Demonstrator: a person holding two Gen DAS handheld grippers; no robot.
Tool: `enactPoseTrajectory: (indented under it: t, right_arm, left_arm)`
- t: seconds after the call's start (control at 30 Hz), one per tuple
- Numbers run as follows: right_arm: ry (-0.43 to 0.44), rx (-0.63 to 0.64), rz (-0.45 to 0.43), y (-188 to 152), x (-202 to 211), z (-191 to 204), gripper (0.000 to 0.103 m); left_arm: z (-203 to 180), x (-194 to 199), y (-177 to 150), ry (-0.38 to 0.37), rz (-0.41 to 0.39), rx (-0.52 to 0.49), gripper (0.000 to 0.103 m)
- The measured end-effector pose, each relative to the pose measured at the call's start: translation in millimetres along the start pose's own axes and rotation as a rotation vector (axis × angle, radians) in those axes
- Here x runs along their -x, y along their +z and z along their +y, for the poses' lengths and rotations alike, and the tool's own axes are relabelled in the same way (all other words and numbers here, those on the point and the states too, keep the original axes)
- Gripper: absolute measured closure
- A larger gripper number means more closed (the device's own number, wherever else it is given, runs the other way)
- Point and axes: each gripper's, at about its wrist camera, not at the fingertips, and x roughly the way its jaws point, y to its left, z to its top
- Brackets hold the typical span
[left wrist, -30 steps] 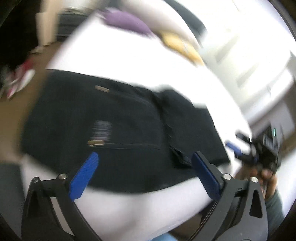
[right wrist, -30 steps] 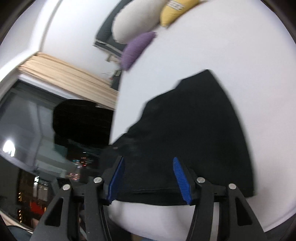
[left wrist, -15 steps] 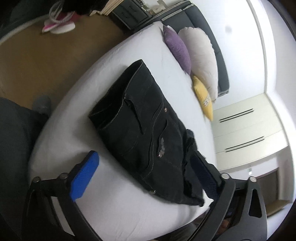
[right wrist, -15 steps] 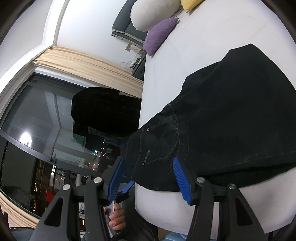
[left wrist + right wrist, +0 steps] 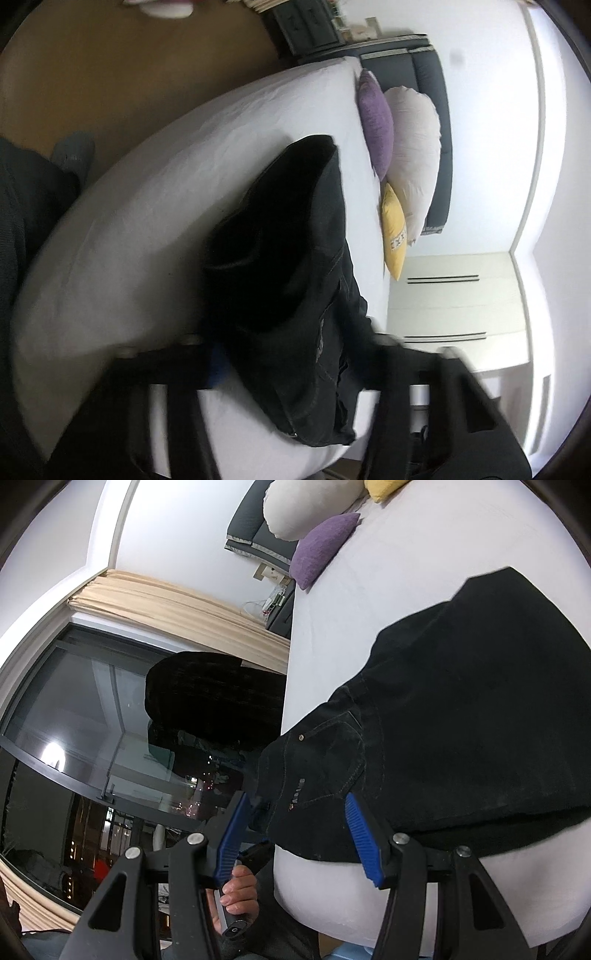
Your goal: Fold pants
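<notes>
Loosely folded black pants (image 5: pixel 295 266) lie on the white bed (image 5: pixel 155 221)

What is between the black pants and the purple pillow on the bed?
Nothing, just bare white sheet. In the right wrist view, the bed is empty between the black pants and the purple pillow. The left wrist view shows the same gap.

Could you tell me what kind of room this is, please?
Most likely a bedroom: a bed with pillows against a headboard, and a wardrobe beyond.
</notes>
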Motion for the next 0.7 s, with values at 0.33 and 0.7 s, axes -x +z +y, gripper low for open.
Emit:
enactPoseTrajectory:
  t: [0.33,0.7]
  right_arm:
    - [-0.033,0.033,0.081,54.6,-29.5,4.1,0.045]
    - [-0.196,-0.102,0.207,79.9,-122.4,-68.4,0.045]
  left_arm:
    - [-27.6,8.6,1.7,-0.006,-0.005,-0.089,0.087]
    - [-76.0,3.7,-4.5,0.045,-0.010,-0.246,0.087]
